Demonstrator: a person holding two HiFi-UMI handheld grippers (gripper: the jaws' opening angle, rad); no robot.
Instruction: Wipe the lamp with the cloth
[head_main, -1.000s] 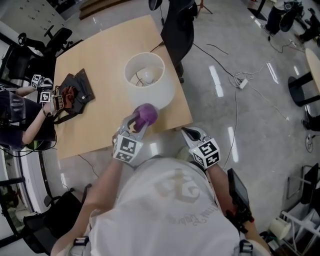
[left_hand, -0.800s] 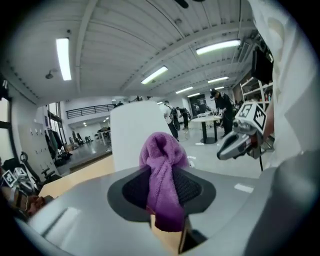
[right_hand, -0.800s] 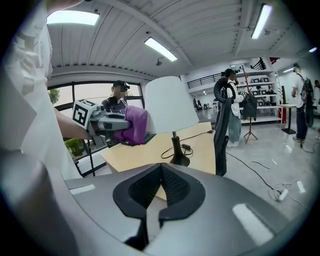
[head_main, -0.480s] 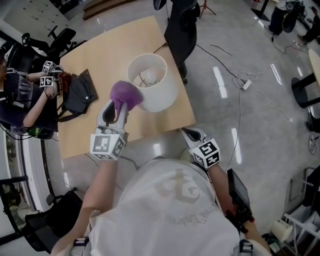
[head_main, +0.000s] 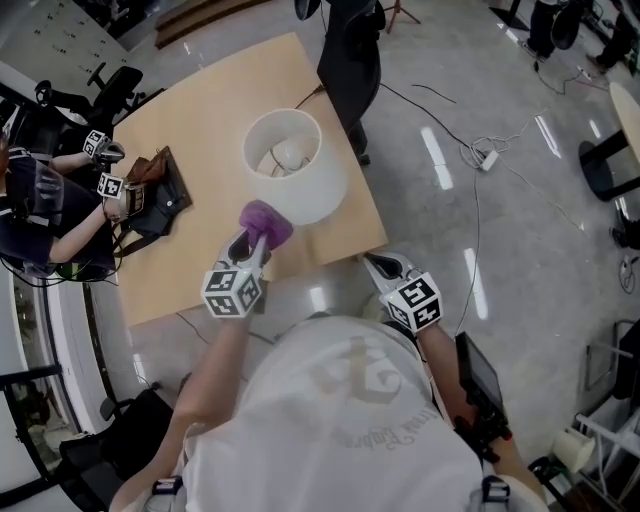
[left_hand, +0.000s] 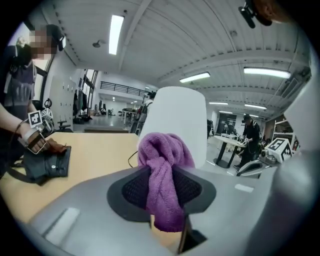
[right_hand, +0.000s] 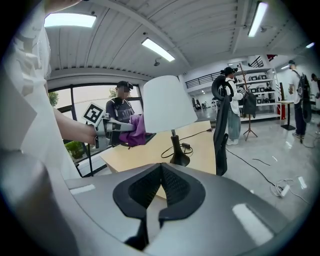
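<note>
Head view: L claw (head_main: 254, 240) clamped on purple cloth (head_main: 264, 221). The cloth bunches past its tips and sits against the near-left side of the white lamp shade (head_main: 292, 165). The shade is straight ahead of the L claw, on the wooden table (head_main: 200, 110). R claw (head_main: 378, 266) is off to the right, at the table's near edge, apart from the lamp, w/ nothing in it. Far left of the L claw, a 2nd person's hands are on a black bag (head_main: 160, 195). A dark chair (head_main: 350, 50) stands beyond the shade.

Left gripper view: jaws pinch the cloth (left_hand: 165, 175) between the pads. Its top puffs out above them and a tail hangs below. The lamp shade (left_hand: 176, 122) rises right behind the cloth, dead ahead of the claw. The bag (left_hand: 47, 162) lies on the table (left_hand: 95, 155) well to the left.

Right gripper view: R claw (right_hand: 161, 182) closed, pads together, nothing between. The lamp is ahead and a bit up: shade (right_hand: 167, 102), black lamp base (right_hand: 178, 160) on the table, w/ cable (right_hand: 192, 137) trailing right. The L claw (right_hand: 112, 127) comes in from the left and holds the cloth (right_hand: 135, 131) at the shade's lower left edge. The chair (right_hand: 222, 125) is right of the lamp.
</note>
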